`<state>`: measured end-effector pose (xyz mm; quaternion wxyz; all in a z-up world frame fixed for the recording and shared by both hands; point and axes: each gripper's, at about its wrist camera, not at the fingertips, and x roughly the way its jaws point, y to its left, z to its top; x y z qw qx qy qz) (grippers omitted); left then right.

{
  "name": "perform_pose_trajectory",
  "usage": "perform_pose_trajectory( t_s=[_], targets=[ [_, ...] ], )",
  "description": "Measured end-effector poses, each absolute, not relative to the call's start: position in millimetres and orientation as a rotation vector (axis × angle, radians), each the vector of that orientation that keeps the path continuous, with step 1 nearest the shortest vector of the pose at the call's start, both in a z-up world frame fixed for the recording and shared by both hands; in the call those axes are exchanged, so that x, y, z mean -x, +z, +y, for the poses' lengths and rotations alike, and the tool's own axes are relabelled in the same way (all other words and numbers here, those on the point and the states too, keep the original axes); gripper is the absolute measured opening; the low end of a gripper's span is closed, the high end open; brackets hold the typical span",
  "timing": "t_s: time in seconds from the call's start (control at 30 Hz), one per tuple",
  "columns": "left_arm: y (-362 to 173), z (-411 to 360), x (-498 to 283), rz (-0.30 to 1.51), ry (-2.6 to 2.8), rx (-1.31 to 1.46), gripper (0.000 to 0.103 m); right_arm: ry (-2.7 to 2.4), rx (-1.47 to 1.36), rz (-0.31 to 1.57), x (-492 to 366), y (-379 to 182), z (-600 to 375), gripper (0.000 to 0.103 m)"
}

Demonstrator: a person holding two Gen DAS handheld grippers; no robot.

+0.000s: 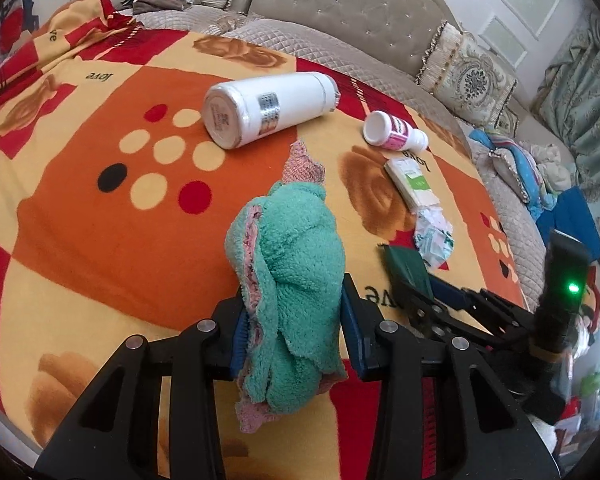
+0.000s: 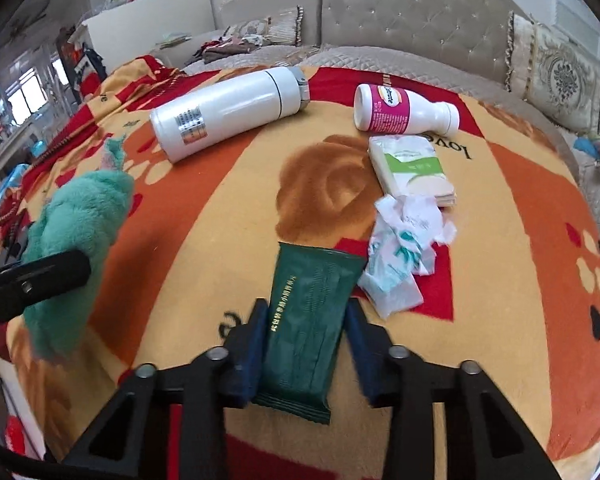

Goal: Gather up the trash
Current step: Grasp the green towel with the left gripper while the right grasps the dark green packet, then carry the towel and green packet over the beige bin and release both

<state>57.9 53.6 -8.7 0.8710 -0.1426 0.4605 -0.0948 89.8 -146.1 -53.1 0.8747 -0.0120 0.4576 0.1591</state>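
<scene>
My left gripper [image 1: 292,320] is shut on a bunched green and pink towel [image 1: 292,264], held above the blanket; the towel also shows in the right wrist view [image 2: 76,216]. My right gripper [image 2: 306,316] has its jaws around a dark green wrapper [image 2: 308,312], which lies between the blue pads; the wrapper also shows in the left wrist view [image 1: 408,268]. A crumpled white and green paper [image 2: 404,248] lies just right of the wrapper. A tissue pack [image 2: 412,168], a small pink-labelled bottle [image 2: 400,110] and a white thermos [image 2: 228,112] lie farther on.
Everything lies on an orange, red and yellow blanket [image 1: 100,240] spread over a bed. A beige tufted sofa [image 2: 412,32] with cushions [image 1: 468,76] runs behind it. Clothes are piled at the back [image 2: 236,46] and on the right [image 1: 532,168].
</scene>
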Motion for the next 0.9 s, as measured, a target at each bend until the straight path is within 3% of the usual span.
perform_pose_trajectory(
  t_s=[0.9],
  targets=[
    [14.3,-100.5,-26.9,0.974,-0.468,0.150,0.037,0.219,-0.103,0.862,0.6,-15.5,-284.8,0.033]
  ],
)
